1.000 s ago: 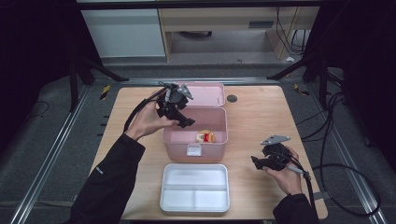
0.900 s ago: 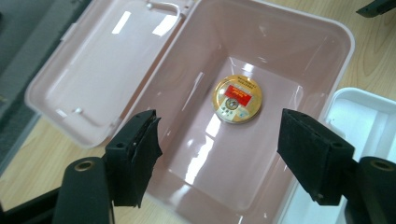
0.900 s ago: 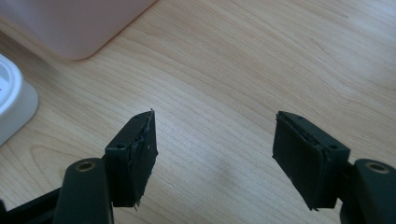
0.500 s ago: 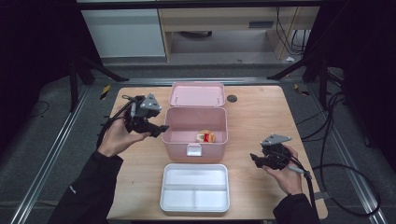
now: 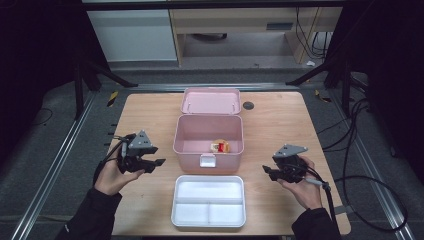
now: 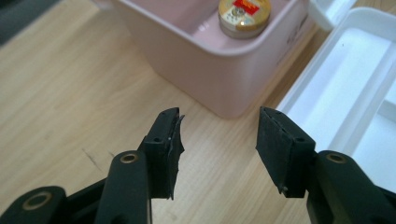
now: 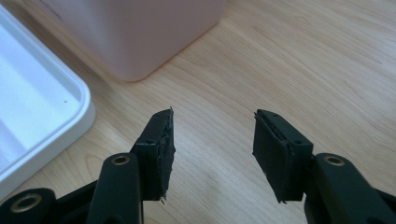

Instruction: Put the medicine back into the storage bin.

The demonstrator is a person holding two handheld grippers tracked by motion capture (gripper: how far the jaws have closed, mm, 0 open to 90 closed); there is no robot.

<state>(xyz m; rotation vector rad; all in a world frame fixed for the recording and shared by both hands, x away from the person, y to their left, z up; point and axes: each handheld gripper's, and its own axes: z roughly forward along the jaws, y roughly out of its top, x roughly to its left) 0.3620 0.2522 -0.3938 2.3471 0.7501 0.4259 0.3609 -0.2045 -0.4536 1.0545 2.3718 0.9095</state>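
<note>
On the wooden tabletop [image 5: 150, 107] an open pink box [image 5: 208, 148] stands at the middle, its lid [image 5: 210, 100] laid back toward the far edge. Inside, near the box's front right corner, lies a small round tin [image 5: 220, 146] with a gold top and a red label. A white divided tray [image 5: 208, 201] sits just before the box, near the front edge. The left gripper [image 5: 158, 162] hovers near the left edge, beside the box and apart from it; its jaws have just been closing and stand half apart with nothing between them. The right gripper [image 5: 266, 171] hangs near the right edge, its jaws likewise just closing, half apart and empty.
</note>
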